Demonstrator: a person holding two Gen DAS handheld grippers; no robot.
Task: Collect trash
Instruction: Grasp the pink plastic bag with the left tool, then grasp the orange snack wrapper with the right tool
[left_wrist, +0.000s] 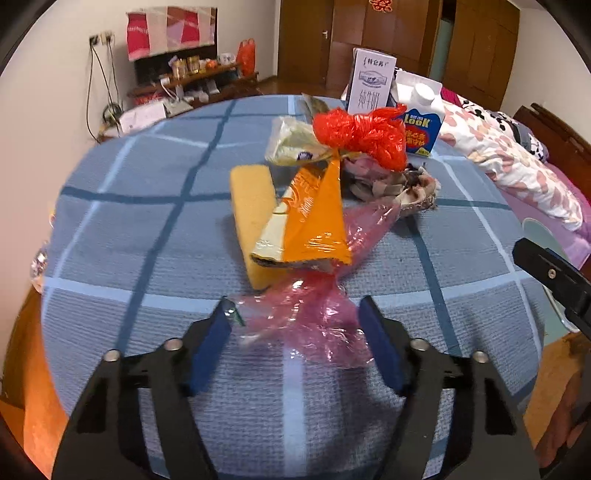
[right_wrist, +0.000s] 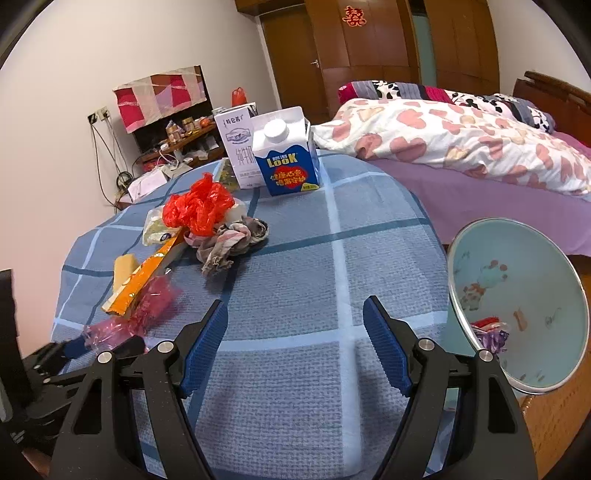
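Note:
A crumpled pink plastic wrap (left_wrist: 314, 325) lies on the blue checked tablecloth (left_wrist: 147, 258). It sits between the blue pads of my left gripper (left_wrist: 295, 314), whose jaws stand apart around it without squeezing it. Just beyond are an orange wrapper (left_wrist: 314, 221), a yellow sponge (left_wrist: 251, 206), a red plastic bag (left_wrist: 362, 133) and a crumpled rag (left_wrist: 395, 184). My right gripper (right_wrist: 295, 314) hangs open over bare cloth, with nothing between its fingers. In the right wrist view the left gripper (right_wrist: 103, 345) is at the lower left, at the pink wrap (right_wrist: 147, 299).
A blue LOOK carton (right_wrist: 288, 155) and a white milk carton (right_wrist: 236, 147) stand at the table's far edge. A teal basin (right_wrist: 517, 258) holding some scraps sits off the table's right side. A bed with a heart-print quilt (right_wrist: 443, 144) lies behind.

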